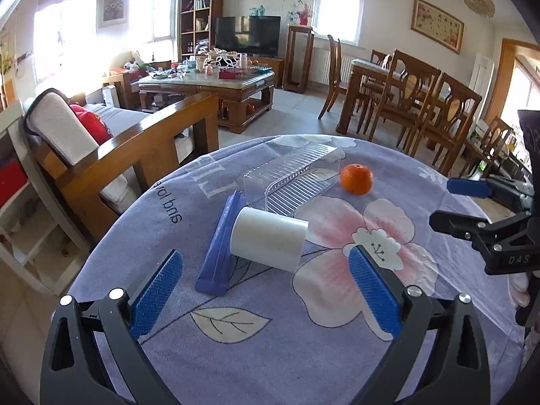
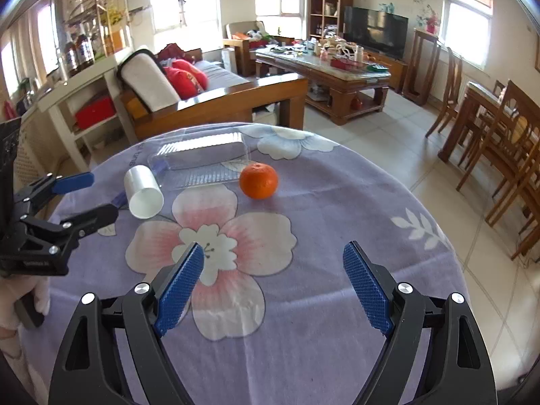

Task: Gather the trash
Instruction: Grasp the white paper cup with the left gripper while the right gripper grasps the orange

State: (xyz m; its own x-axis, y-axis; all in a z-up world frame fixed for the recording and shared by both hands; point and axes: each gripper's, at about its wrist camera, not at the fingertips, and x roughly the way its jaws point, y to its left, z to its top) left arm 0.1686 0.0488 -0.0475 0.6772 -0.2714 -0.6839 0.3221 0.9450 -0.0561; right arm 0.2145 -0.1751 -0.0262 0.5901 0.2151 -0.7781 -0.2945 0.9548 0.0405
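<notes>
Left gripper point(image 1: 265, 278) gapes wide, empty; just ahead lies a cup point(image 1: 269, 239), likely light and crushable, best pinched gently across its sides.

This is a home, an open living and dining room. A wooden-framed sofa point(image 2: 202, 91) with red cushions point(image 2: 185, 77) faces a cluttered coffee table point(image 2: 337, 71) and a flat television point(image 2: 374, 30), with a tall bookshelf point(image 2: 329, 3) beside it. Wooden dining chairs point(image 1: 415, 101) stand around a dining table point(image 1: 368, 67) on the tiled floor point(image 2: 388, 128). Framed pictures point(image 1: 437, 28), curtained windows point(image 1: 341, 3) and a flowered cloth over the near surface point(image 2: 303, 202) add to the domestic look.
</notes>
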